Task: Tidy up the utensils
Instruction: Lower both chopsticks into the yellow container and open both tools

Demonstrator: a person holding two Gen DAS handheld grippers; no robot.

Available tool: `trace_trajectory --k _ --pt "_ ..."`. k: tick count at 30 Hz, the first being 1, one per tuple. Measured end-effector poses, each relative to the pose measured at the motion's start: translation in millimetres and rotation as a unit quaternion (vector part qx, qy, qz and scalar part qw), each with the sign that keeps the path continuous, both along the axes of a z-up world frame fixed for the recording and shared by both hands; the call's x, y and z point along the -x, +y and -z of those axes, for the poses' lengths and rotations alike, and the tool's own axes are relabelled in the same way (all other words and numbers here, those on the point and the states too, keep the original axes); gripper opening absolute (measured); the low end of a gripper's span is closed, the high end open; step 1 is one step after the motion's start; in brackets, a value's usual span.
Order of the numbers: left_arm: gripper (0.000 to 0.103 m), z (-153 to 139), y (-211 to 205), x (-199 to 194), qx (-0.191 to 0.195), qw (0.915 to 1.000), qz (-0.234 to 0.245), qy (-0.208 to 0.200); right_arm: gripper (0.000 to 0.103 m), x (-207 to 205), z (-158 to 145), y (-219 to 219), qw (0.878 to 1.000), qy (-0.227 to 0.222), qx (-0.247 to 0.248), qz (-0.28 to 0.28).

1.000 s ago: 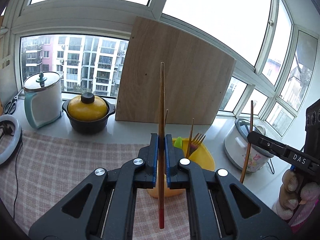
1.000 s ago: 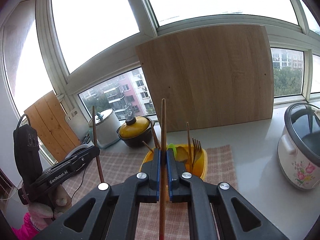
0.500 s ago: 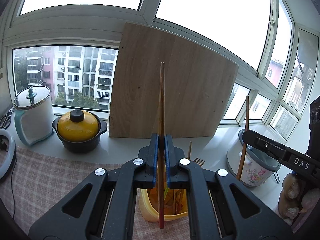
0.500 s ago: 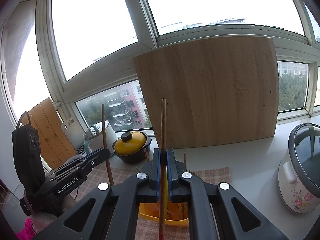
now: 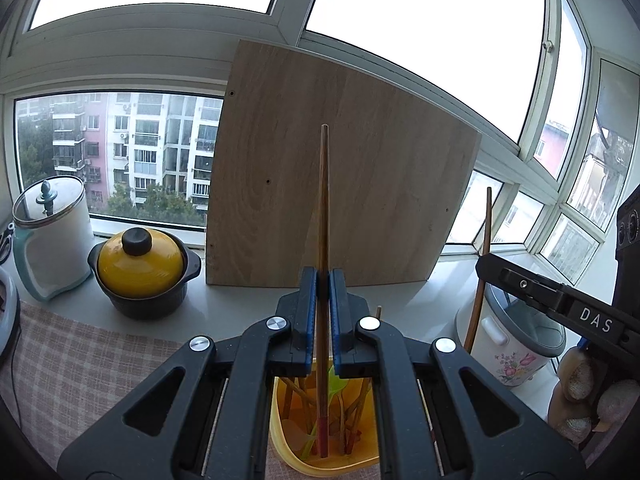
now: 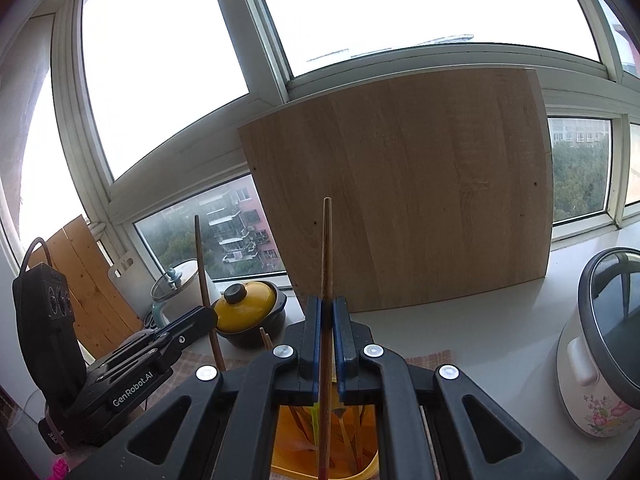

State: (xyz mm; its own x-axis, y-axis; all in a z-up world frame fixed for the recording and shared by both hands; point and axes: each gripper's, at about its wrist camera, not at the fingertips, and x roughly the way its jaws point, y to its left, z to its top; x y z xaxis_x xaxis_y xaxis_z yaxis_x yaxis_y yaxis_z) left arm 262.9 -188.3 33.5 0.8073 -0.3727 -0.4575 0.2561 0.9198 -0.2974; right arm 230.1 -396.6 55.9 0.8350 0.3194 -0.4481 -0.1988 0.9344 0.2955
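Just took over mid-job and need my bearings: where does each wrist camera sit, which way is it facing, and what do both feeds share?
Left wrist: rides the left gripper, facing the window; its jaws pinch an upright chopstick above the yellow utensil holder; the right gripper shows at right.
Right wrist: rides the right gripper, facing the window, pinching its own chopstick over the holder; the left gripper shows at left.
Shared: wooden board, yellow-lidded pot, floral rice cooker.

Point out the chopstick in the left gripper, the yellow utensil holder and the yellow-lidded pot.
chopstick (image 5: 323, 208), left wrist view, on its shaft above the gripper.
yellow utensil holder (image 5: 280, 436), left wrist view, on its left wall.
yellow-lidded pot (image 5: 140, 266), left wrist view, on the lid.
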Motion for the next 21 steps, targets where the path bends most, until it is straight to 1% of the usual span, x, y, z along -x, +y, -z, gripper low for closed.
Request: trace_trajectory --k 2,5,10,16,21 --pt "0.004 3.1 -0.1 -4.4 0.006 1.0000 0.002 0.006 0.003 -4.4 0.9 0.2 1.000 0.002 -0.003 0.002" --pt "0.004 7.7 -2.4 -9.8 0.003 1.0000 0.000 0.007 0.003 -10.9 1.6 -0.1 1.000 -0.002 -0.006 0.008" --pt "0.004 19.4 -7.7 -12.3 -0.003 0.9999 0.003 0.015 0.003 -22.9 11.0 2.6 1.000 -0.007 0.010 0.025" --pt "0.004 32.4 -10.0 -4.1 -0.012 0.9995 0.011 0.026 0.003 -29.3 33.6 -1.6 0.999 0.029 -0.006 0.019" --pt "0.004 38.5 -9.4 4.1 -0.015 0.9991 0.016 0.037 0.003 -20.3 41.4 1.2 0.999 0.039 0.000 0.005"
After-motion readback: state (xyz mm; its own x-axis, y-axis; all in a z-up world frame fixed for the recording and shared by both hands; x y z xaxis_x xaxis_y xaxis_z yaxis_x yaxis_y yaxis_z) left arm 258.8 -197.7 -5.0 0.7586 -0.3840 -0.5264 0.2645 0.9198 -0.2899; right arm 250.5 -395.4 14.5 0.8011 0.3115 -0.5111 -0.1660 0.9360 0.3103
